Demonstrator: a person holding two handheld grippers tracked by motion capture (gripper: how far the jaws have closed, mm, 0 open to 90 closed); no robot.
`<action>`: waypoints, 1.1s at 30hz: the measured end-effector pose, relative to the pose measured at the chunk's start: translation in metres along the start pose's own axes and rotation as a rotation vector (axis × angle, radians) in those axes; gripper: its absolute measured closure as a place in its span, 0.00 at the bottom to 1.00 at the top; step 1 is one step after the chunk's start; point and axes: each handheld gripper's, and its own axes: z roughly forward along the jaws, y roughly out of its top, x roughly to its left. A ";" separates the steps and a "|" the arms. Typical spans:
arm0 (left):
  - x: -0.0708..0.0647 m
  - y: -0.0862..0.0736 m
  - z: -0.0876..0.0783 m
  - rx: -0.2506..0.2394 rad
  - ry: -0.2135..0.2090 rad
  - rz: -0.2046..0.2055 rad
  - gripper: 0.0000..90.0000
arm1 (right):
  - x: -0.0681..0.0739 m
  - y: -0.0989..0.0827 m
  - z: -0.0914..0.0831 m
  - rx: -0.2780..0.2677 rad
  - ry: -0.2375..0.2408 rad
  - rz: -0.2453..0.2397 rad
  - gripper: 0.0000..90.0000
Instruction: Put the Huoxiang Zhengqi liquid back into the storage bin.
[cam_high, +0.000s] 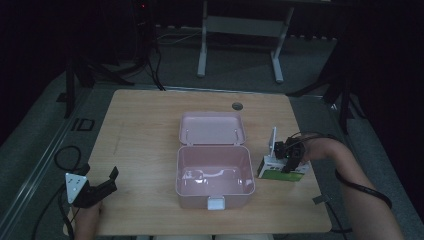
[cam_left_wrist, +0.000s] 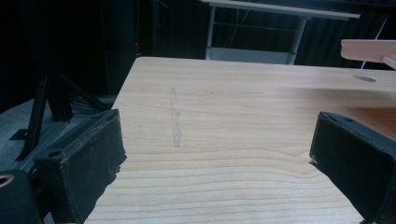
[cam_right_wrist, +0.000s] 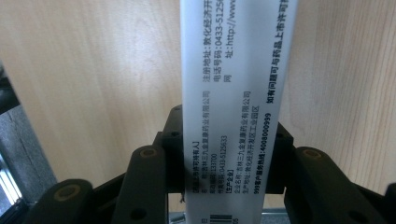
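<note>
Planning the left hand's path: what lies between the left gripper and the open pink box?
Only bare wood of the table lies between the left gripper and the pink box, as the high view shows.

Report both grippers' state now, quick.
Left gripper: open, jaws wide apart over the bare table, holding nothing.
Right gripper: shut on the white box, jaws clamping its narrow sides.

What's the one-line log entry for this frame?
left hand-held gripper open, idle on table | right hand-held gripper shut on white-green carton | pink box lid open, empty
</note>
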 end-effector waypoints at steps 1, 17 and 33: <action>0.000 0.000 0.000 0.000 0.000 0.000 0.04 | 0.005 0.000 -0.004 -0.001 0.008 0.002 0.69; 0.000 0.000 0.000 -0.004 -0.004 -0.005 0.04 | 0.037 0.004 -0.038 0.022 0.012 -0.003 0.69; 0.000 0.000 0.000 0.001 -0.002 -0.001 0.04 | 0.058 0.008 -0.100 -0.007 -0.020 0.032 0.69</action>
